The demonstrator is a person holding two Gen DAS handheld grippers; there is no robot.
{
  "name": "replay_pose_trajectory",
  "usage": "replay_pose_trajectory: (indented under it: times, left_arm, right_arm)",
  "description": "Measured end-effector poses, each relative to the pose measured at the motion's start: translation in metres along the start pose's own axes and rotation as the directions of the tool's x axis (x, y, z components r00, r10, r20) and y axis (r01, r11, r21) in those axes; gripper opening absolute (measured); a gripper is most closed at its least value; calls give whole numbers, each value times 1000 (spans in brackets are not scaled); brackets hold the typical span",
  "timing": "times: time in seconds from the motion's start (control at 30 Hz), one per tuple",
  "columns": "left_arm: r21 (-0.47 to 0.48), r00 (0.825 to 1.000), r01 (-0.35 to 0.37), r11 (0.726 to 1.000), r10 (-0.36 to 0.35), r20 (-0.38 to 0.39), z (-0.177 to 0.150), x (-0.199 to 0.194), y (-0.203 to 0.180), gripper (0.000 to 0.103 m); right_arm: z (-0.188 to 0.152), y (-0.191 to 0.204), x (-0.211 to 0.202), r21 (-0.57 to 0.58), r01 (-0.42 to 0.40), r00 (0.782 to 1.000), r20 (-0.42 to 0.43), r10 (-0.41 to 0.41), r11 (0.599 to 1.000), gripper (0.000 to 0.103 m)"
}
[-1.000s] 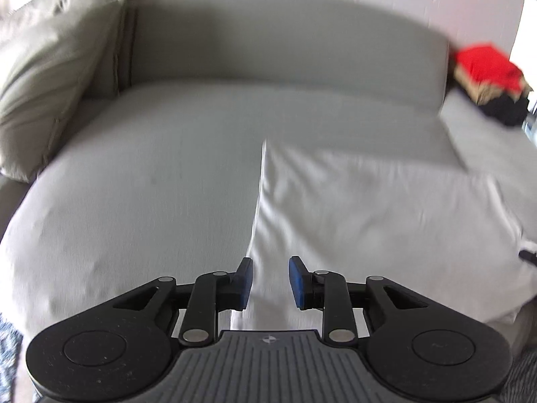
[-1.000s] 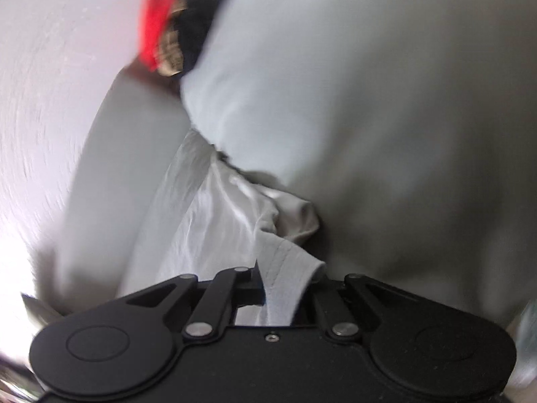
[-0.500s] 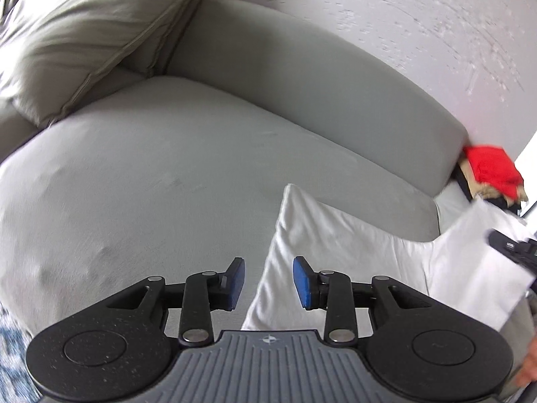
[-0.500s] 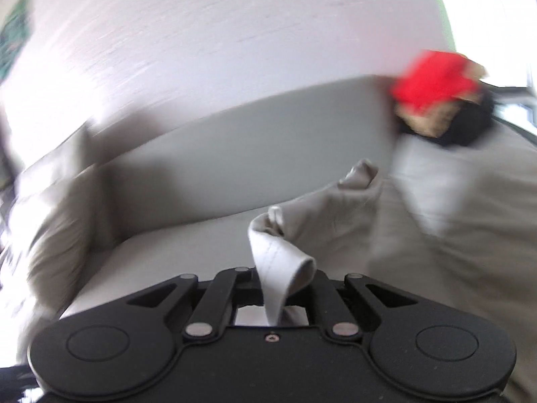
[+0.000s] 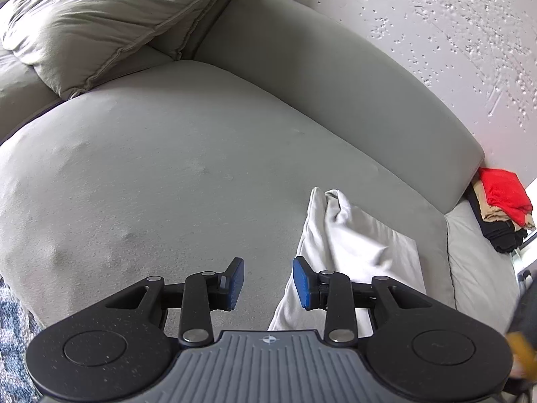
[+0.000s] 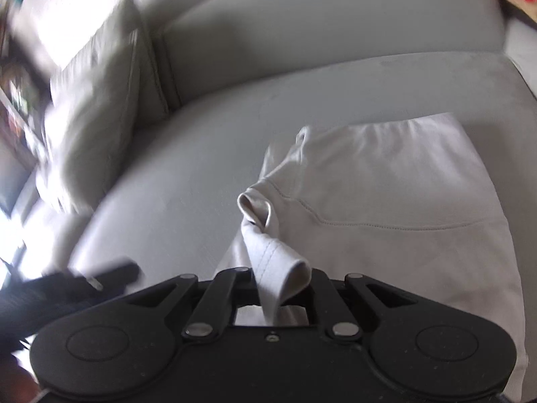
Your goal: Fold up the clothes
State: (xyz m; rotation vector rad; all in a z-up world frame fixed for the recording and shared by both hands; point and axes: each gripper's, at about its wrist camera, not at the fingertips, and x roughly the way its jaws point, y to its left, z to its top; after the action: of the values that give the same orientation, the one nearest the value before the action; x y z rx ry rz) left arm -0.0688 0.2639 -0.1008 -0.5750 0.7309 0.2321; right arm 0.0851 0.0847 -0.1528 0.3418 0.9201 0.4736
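Lying half-folded on a grey sofa cushion [image 5: 188, 174], a white garment [image 6: 386, 194] (soft, light, floppy) has its hem clamped in the right gripper [image 6: 283, 285]; left gripper [image 5: 268, 280] gapes empty beside it.

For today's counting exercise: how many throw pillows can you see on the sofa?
1. One pale pillow leans in the sofa's far left corner, against the backrest; it appears again, blurred, in the right wrist view. Others may lie outside the frames.
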Motion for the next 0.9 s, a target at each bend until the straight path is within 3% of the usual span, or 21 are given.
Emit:
replay_pose_trajectory:
  times: [0.1,0.2,0.3,0.37,0.43,0.5,0.6,0.67,0.73,0.8,0.83,0.9]
  left_arm:
    - [-15,1000,8,1000,-8,1,1,0,1,33]
    - [-12,1000,6,1000,-6,7,1,0,-1,32]
    - [-22,1000,8,1000,-7,30,1,-4,1,32]
    - [-34,999,8,999,-7,48,1,-7,4,33]
    - [-59,998,12,998,-8,66,1,-11,8,32]
    - [-80,997,18,997,-12,71,1,-12,12,32]
    - [-71,998,8,997,-3,62,1,-10,10,31]
    - [-31,999,12,999,-11,53,1,-7,3,28]
    - [29,999,30,999,-31,38,0,-3,-9,18]
    - [112,999,37,993,-38,7,-4,6,-24,10]
    - [165,1000,21,986,-19,-14,-6,14,-35,8]
    - [282,998,-24,959,40,-52,-13,30,-57,3]
  right_arm:
    - [6,-8,-17,106,-64,998,36,61,992,4]
    - [8,-3,-21,97,-74,997,39,71,993,4]
    - [3,10,-14,12,-59,998,-9,59,998,5]
    - [0,19,-4,-76,-80,993,-87,73,994,17]
    - [-3,21,-8,-113,-139,984,-130,124,984,22]
    - [-3,16,-26,-110,-199,974,-130,184,974,32]
    - [6,-6,-56,-137,-191,980,-81,181,972,33]
    - [12,-25,-75,-148,-144,989,-30,142,978,33]
    - [16,-45,-87,-160,-72,997,11,74,985,32]
    - [15,-66,-93,-161,-14,999,28,19,987,20]
    - [13,-73,-92,-158,-1,1000,20,4,988,13]
    - [10,-87,-89,-157,19,1000,0,-19,987,12]
